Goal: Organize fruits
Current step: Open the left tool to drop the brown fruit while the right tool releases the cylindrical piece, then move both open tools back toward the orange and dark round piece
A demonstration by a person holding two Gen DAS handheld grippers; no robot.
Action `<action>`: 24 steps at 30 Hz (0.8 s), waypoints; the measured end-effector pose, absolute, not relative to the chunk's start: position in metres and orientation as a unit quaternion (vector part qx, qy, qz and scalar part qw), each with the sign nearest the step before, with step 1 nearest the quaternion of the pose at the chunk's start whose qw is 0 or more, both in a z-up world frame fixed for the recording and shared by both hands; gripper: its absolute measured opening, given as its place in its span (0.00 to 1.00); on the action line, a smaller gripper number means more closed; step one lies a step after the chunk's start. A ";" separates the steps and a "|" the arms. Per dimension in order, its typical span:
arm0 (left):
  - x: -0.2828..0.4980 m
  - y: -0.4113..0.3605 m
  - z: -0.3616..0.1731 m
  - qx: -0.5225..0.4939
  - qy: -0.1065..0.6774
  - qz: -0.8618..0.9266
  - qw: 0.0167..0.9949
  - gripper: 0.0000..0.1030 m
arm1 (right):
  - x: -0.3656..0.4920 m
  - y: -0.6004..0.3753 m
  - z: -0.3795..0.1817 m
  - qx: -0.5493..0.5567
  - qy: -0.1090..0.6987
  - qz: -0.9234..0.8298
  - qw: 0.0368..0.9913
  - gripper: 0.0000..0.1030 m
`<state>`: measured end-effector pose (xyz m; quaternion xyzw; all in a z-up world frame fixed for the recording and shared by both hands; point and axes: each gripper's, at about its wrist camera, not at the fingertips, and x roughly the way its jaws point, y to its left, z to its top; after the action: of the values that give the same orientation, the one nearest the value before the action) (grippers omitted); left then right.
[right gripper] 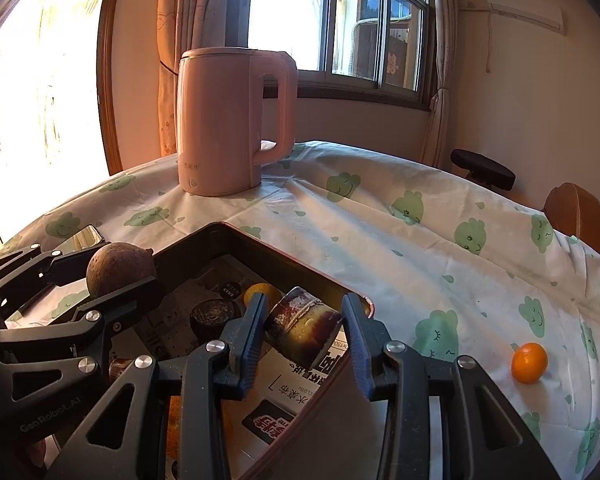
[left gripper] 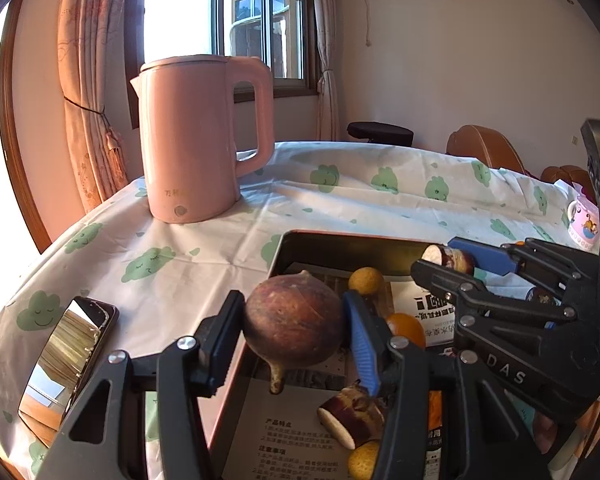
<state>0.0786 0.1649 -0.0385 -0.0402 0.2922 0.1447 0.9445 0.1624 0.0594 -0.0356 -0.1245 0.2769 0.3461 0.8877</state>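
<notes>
- While both my tongs hang over the tray [right gripper: 256, 246], I judge the sorting partly done: several fruits already lie inside it.
- My left tongs [left gripper: 294, 330] are clamped on a round brown fruit [left gripper: 292, 322] at the tray's edge.
- My right tongs [right gripper: 304, 326] grip a sugarcane piece [right gripper: 304, 326].
- One orange [right gripper: 529, 362] remains on the table [right gripper: 380, 232].

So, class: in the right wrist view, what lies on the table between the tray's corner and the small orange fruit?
Only bare cloud-print tablecloth separates the tray from the small orange fruit, seen in the right wrist view.
</notes>
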 end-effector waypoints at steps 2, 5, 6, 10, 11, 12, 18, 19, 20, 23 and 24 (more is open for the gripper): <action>0.079 0.164 -0.039 -0.038 0.294 0.145 0.944 0.51 | 0.163 0.059 -0.036 -0.124 0.278 0.347 0.887 0.40; 0.080 0.164 -0.039 -0.037 0.295 0.146 0.944 0.51 | 0.165 0.059 -0.037 -0.122 0.282 0.349 0.885 0.40; 0.080 0.164 -0.039 -0.037 0.295 0.146 0.943 0.52 | 0.165 0.059 -0.037 -0.121 0.283 0.350 0.885 0.40; 0.080 0.162 -0.038 -0.032 0.292 0.151 0.944 0.53 | 0.165 0.060 -0.037 -0.121 0.289 0.353 0.882 0.48; 0.079 0.162 -0.038 -0.031 0.290 0.152 0.944 0.53 | 0.165 0.060 -0.037 -0.121 0.287 0.352 0.883 0.53; 0.079 0.162 -0.038 -0.031 0.290 0.151 0.945 0.53 | 0.164 0.059 -0.037 -0.121 0.284 0.351 0.884 0.56; 0.071 0.163 -0.033 -0.048 0.269 0.153 0.950 0.66 | 0.161 0.051 -0.034 -0.117 0.277 0.342 0.890 0.57; 0.068 0.160 -0.031 -0.050 0.263 0.149 0.952 0.66 | 0.160 0.048 -0.033 -0.120 0.276 0.339 0.892 0.57; 0.067 0.157 -0.028 -0.049 0.257 0.146 0.954 0.66 | 0.159 0.043 -0.031 -0.122 0.274 0.334 0.894 0.57; 0.065 0.138 -0.018 -0.043 0.243 0.128 0.961 0.66 | 0.158 0.022 -0.025 -0.120 0.271 0.320 0.900 0.57; 0.066 0.131 -0.015 -0.042 0.240 0.117 0.963 0.66 | 0.158 0.013 -0.022 -0.119 0.269 0.313 0.903 0.59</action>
<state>0.0663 0.1308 -0.0149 -0.0417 0.2404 0.1166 0.9627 0.1579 0.0133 -0.0224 -0.1194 0.2693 0.3134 0.9028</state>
